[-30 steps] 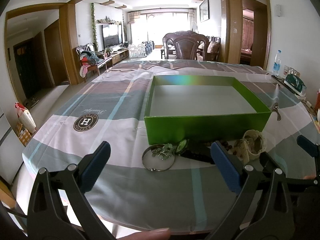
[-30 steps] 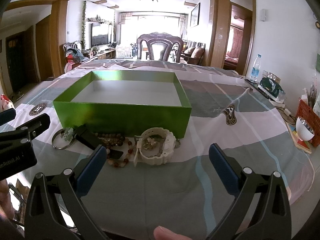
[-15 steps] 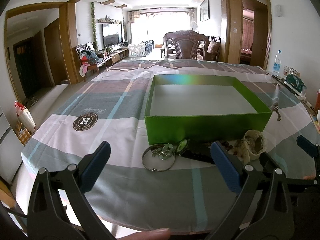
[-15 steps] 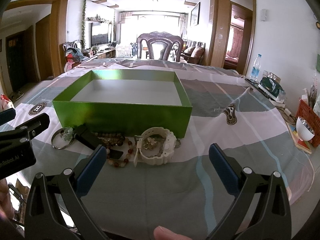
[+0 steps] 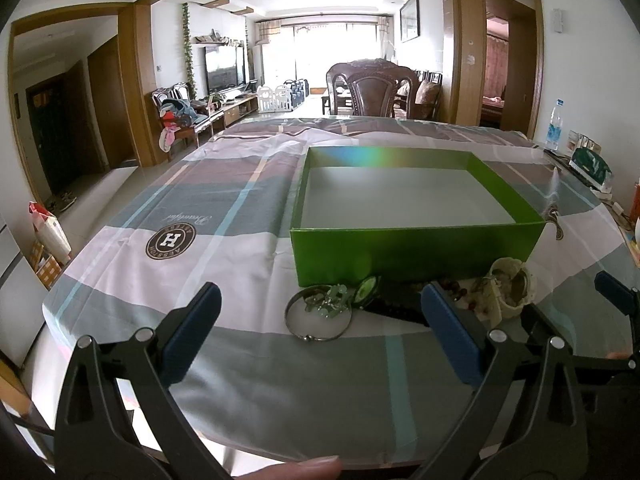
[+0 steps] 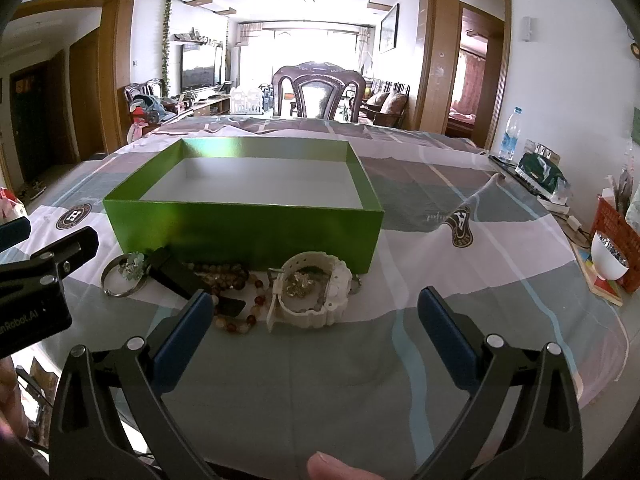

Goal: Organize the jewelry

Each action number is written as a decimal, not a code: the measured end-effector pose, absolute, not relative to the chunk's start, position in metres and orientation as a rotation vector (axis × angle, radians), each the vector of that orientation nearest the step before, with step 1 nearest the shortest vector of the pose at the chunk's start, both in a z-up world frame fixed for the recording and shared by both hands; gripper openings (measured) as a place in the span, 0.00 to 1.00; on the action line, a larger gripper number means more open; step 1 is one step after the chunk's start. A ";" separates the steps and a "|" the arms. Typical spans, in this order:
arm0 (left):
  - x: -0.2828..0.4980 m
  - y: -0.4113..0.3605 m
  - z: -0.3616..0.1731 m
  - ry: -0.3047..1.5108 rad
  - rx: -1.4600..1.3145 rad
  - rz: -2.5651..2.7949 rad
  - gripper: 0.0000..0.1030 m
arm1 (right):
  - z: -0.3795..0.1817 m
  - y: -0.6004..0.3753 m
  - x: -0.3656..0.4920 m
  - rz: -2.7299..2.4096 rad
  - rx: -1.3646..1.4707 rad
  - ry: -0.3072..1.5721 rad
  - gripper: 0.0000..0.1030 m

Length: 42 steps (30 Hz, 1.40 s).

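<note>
An empty green box [image 5: 416, 242] [image 6: 244, 228] stands on the cloth-covered table. Jewelry lies along its near wall: a silver bangle with green stones [image 5: 320, 314] [image 6: 122, 274], a black watch with a green face [image 5: 380, 300] [image 6: 188, 278], a brown bead bracelet [image 6: 240, 312] and a white watch [image 5: 510, 294] [image 6: 314, 290] holding small gold pieces. My left gripper [image 5: 320, 330] hangs open just short of the bangle. My right gripper [image 6: 316, 330] is open too, close before the white watch. Neither holds anything.
A water bottle [image 6: 510, 134], a green pouch [image 6: 542, 176], a red basket [image 6: 616, 236] and a white bowl [image 6: 608, 256] crowd the table's right edge. A dark wooden chair [image 6: 318, 94] stands beyond the far side. The left gripper's body [image 6: 36, 284] sits beside my right one.
</note>
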<state>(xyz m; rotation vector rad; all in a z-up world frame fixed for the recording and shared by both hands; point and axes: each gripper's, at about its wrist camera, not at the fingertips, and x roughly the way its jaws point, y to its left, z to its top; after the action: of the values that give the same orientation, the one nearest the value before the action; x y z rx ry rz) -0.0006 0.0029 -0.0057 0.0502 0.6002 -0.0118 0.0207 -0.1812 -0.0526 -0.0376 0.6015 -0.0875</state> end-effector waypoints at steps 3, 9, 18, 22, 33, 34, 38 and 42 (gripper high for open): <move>-0.001 0.003 -0.006 0.601 0.050 -0.012 0.96 | -0.053 -0.181 0.021 -0.087 -0.037 0.602 0.97; -0.001 0.003 -0.006 0.600 0.050 -0.013 0.96 | -0.054 -0.181 0.022 -0.107 -0.049 0.610 0.97; 0.023 0.015 -0.037 0.691 0.063 0.004 0.95 | -0.080 -0.200 0.035 -0.111 -0.050 0.745 0.97; 0.034 0.019 -0.047 0.743 0.059 0.014 0.81 | -0.085 -0.203 0.041 -0.094 -0.036 0.770 0.87; 0.056 0.021 -0.055 0.801 0.038 0.030 0.73 | -0.073 -0.199 0.065 -0.083 -0.037 0.723 0.62; 0.055 0.019 -0.055 0.795 0.043 0.028 0.75 | -0.071 -0.199 0.067 -0.072 -0.034 0.717 0.62; 0.057 0.014 -0.059 0.802 0.051 0.018 0.77 | -0.063 -0.197 0.075 -0.073 -0.044 0.688 0.62; 0.063 0.015 -0.066 0.827 0.043 0.017 0.77 | -0.065 -0.192 0.090 -0.091 -0.082 0.694 0.62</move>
<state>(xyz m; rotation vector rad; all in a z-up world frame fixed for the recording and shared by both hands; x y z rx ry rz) 0.0633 0.0152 -0.0662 0.0432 0.8269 0.0166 0.0901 -0.1917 -0.0654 -0.0821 0.6941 -0.0908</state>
